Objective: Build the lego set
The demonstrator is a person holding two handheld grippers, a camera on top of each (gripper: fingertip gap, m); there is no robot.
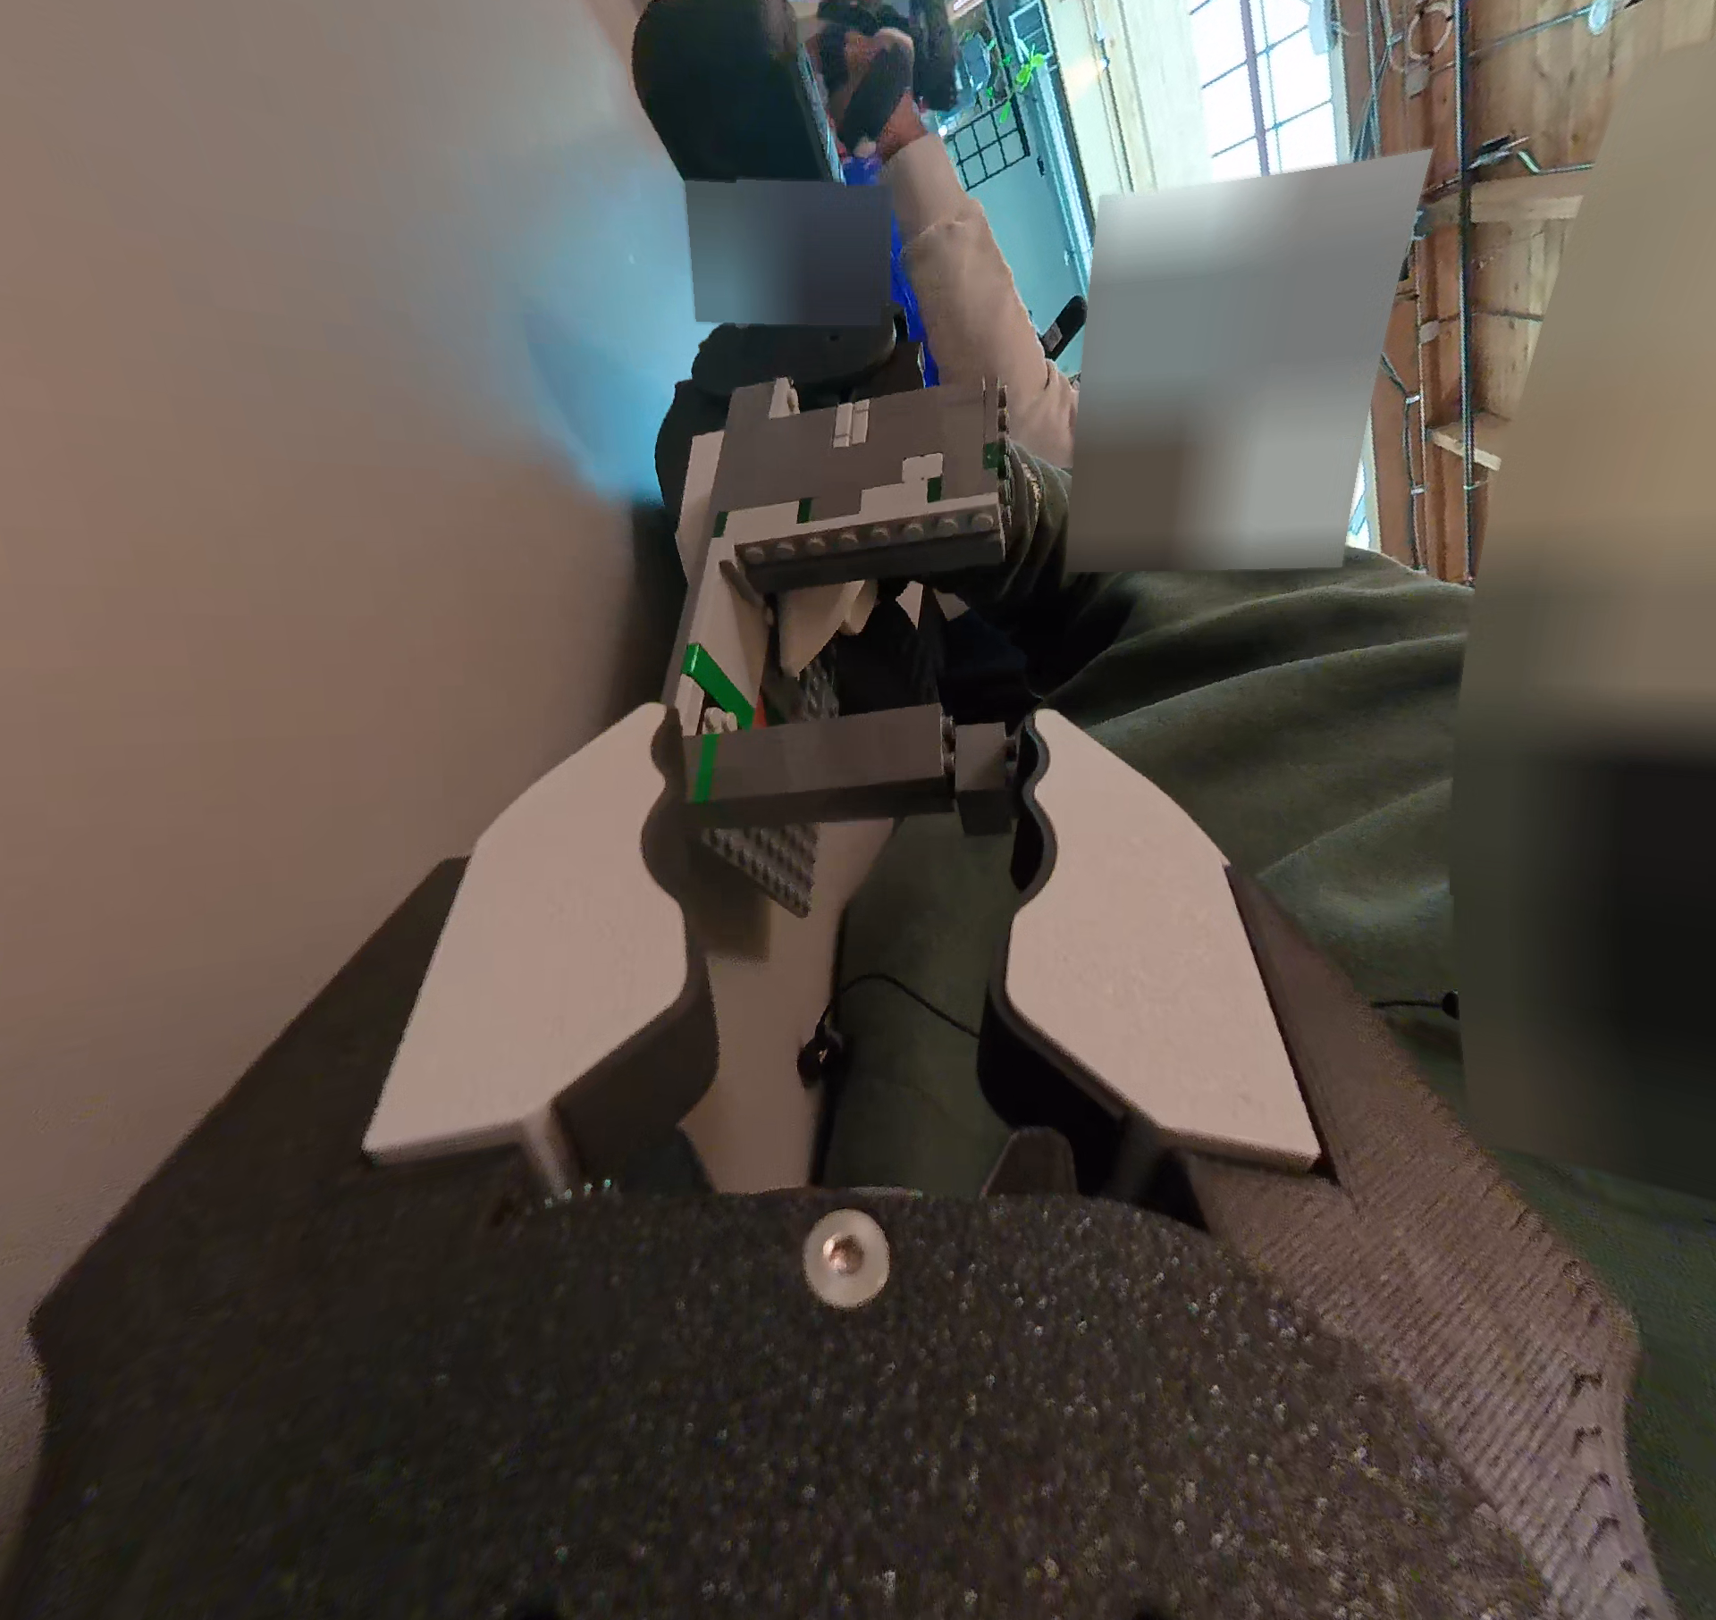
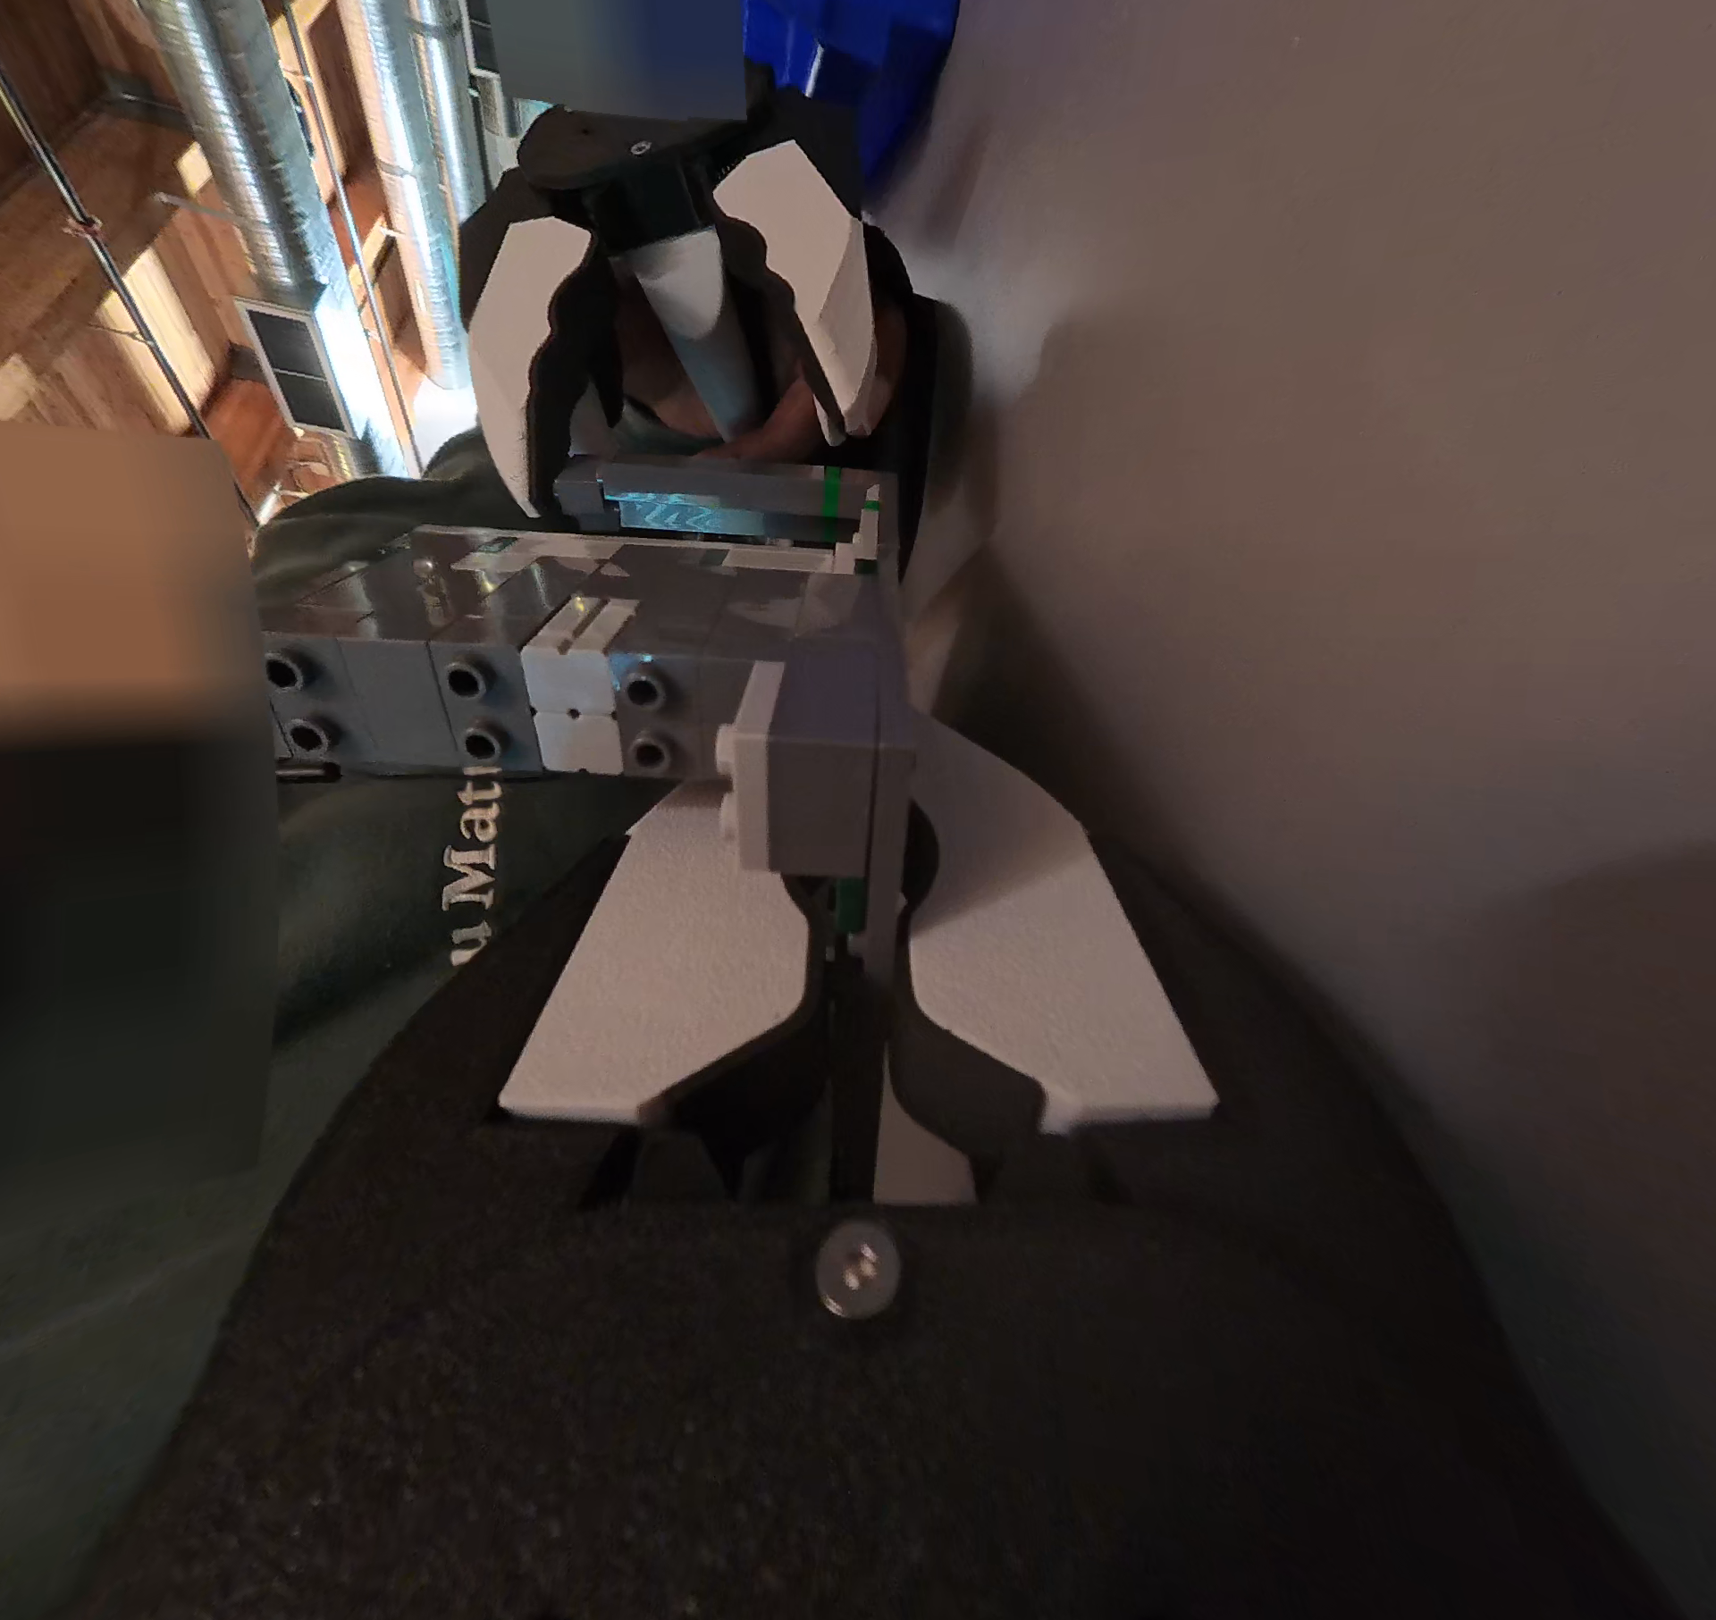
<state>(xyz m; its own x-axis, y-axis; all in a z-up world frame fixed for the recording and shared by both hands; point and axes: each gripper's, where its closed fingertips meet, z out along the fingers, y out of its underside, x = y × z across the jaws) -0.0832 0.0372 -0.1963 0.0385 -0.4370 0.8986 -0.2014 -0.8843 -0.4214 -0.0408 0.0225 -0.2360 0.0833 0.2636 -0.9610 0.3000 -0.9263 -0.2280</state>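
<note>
The left gripper (image 1: 840,763) pinches a dark grey brick bar (image 1: 822,763) of the grey-and-white lego model (image 1: 836,471); the right gripper (image 2: 859,842) clamps the model's thin edge, both held in the air.

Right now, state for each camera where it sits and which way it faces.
Left wrist view: on the left gripper, looking along its fingers at the lego model; a green sleeve shows.
Right wrist view: on the right gripper, looking across the lego model at the left gripper opposite; green clothing shows.
Shared: the model, gripped from opposite ends.
</note>
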